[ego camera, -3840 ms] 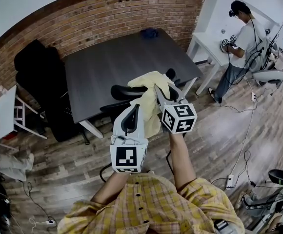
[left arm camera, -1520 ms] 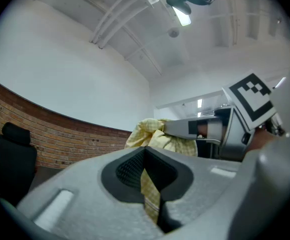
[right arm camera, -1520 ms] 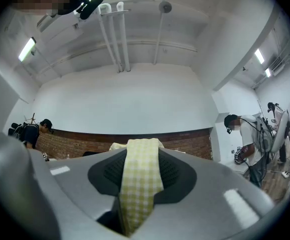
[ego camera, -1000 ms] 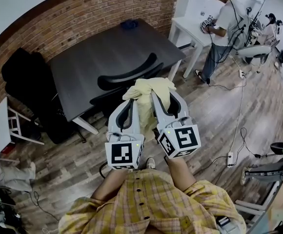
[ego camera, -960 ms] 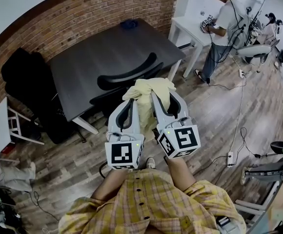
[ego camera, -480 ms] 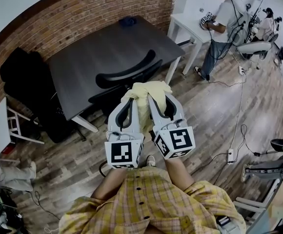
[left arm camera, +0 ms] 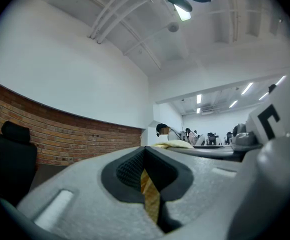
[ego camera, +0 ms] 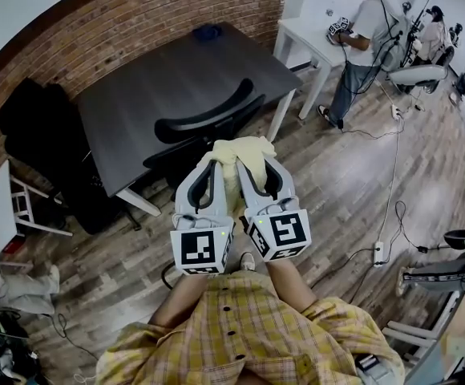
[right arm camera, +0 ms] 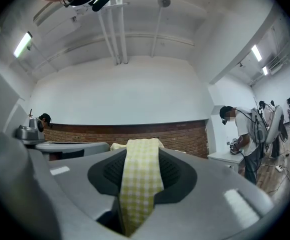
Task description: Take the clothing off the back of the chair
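A pale yellow checked garment (ego camera: 237, 156) hangs bunched in the air between my two grippers, off the black chair (ego camera: 207, 116), which stands just beyond it against the dark table. My left gripper (ego camera: 206, 169) is shut on one fold of it; a thin yellow strip (left arm camera: 150, 199) shows between its closed pads. My right gripper (ego camera: 256, 165) is shut on a wider checked band (right arm camera: 140, 184) that runs up over its pads. Both grippers point level, side by side, close in front of my body. The chair's curved backrest is bare.
A dark table (ego camera: 176, 74) stands against the brick wall, with a small blue thing (ego camera: 208, 32) at its far edge. Another black chair (ego camera: 40, 127) is at the left, a white table (ego camera: 309, 34) and a standing person (ego camera: 361, 30) at the right. Cables (ego camera: 389, 215) lie on the wooden floor.
The garment has come off the chair's backrest. Both grippers have drawn back toward me with it, the right one sinking a little in the last second.
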A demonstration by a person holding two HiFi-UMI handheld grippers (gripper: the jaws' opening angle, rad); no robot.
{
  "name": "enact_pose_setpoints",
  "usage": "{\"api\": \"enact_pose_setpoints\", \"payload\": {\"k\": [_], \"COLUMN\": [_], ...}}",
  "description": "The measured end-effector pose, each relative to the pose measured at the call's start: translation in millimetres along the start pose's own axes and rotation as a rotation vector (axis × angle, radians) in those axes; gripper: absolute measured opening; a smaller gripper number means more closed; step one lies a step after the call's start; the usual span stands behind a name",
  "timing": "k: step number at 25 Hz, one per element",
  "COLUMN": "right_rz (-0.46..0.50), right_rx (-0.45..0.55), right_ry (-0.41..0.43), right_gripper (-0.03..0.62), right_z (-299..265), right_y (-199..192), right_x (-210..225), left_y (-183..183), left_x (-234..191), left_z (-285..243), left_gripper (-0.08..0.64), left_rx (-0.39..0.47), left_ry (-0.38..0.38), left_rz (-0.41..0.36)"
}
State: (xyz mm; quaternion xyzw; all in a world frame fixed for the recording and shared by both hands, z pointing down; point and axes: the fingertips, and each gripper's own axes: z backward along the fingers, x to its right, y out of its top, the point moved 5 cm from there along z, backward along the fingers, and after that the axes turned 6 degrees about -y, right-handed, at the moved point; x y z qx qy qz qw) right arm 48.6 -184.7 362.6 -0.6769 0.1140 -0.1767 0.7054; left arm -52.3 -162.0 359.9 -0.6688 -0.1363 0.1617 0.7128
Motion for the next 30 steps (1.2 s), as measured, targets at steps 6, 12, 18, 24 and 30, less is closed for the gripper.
{"api": "enact_pose_setpoints", "payload": {"k": [6, 12, 18, 24, 30], "right_rz": [0.011, 0.0, 0.005, -0.001, -0.003], "right_rx": [0.001, -0.004, 0.001, -0.006, -0.006], "right_ry": [0.015, 0.023, 0.027, 0.024, 0.028], "right_gripper": [0.127, 0.127, 0.127, 0.127, 0.127], "right_z": [2.7, -0.5, 1.5, -6.1, -4.6], "right_y": [-1.7, -3.6, -3.2, -3.8, -3.6], "right_x": [-3.1, -4.1, -7.8, -6.8, -7.0], "left_y": [-1.1, -2.7, -3.3, -4.3, -4.8], "left_x": [1.5, -2.7, -4.6, -10.0, -9.8], "left_z": [0.0, -2.0, -0.1, -6.0, -5.8], "left_gripper": [0.003, 0.003, 0.003, 0.003, 0.003], "left_rx": [-0.006, -0.005, -0.002, -0.008, -0.009], "left_ry": [0.007, 0.01, 0.012, 0.013, 0.013], "left_rz": [-0.006, -0.001, -0.005, -0.002, 0.0]}}
